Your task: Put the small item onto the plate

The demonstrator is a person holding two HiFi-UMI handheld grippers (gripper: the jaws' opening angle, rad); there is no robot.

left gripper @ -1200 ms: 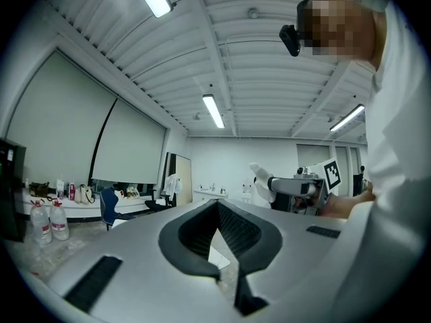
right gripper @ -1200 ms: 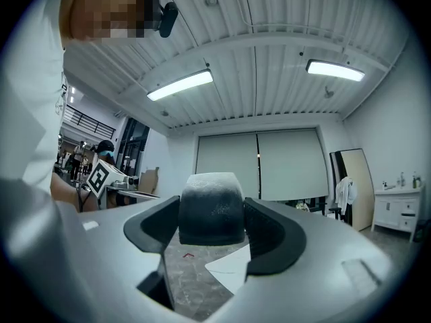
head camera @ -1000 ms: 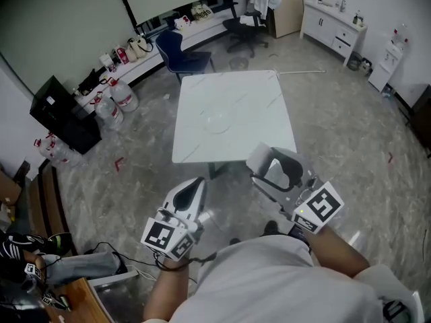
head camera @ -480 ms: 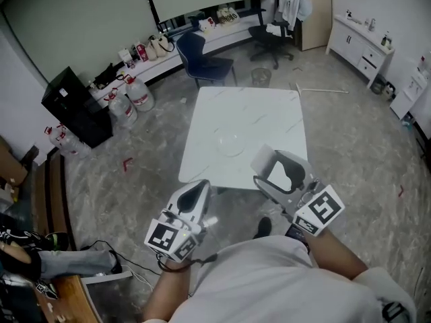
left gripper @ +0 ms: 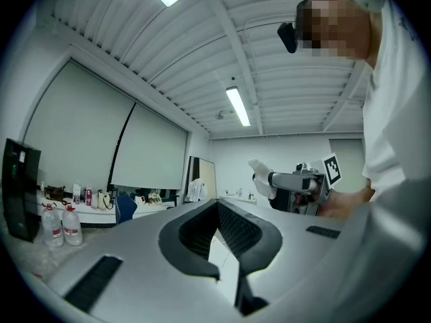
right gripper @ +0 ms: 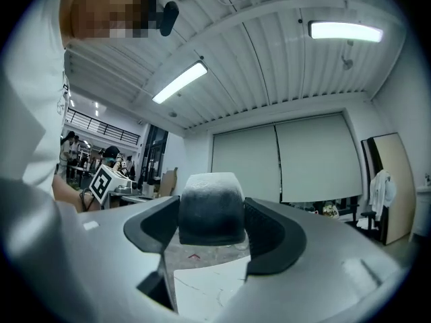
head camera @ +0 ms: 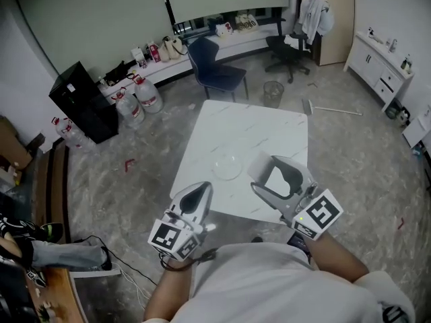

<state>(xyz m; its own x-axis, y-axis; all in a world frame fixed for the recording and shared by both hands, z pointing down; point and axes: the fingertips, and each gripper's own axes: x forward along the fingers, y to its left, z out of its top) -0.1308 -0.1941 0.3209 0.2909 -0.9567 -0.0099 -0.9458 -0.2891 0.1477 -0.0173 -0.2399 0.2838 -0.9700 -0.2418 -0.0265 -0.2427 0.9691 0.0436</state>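
A: Between the right tongs (right gripper: 212, 212), what is loaded?
B: The small item (right gripper: 210, 190): a pale, round-topped piece, clamped across its two flanks and carried in the air, not on the plate.
A: And the left tongs (left gripper: 217, 207)?
B: Closed tip to tip with nothing between them, held beside the right pair at the near edge of the surface (head camera: 269, 123).
A: Where is the plate (head camera: 227, 167)?
B: It is a clear, shallow dish, alone near the middle of the surface, ahead of both tongs.
A: Handling notes?
B: Judged light. It sits in the grip without sagging, so it is probably firm, though hardness cannot be confirmed. The rounded crown may slip, so hold the flanks, low on the body. The plate looks like glass: lower the item until it touches, then release. Do not drop.
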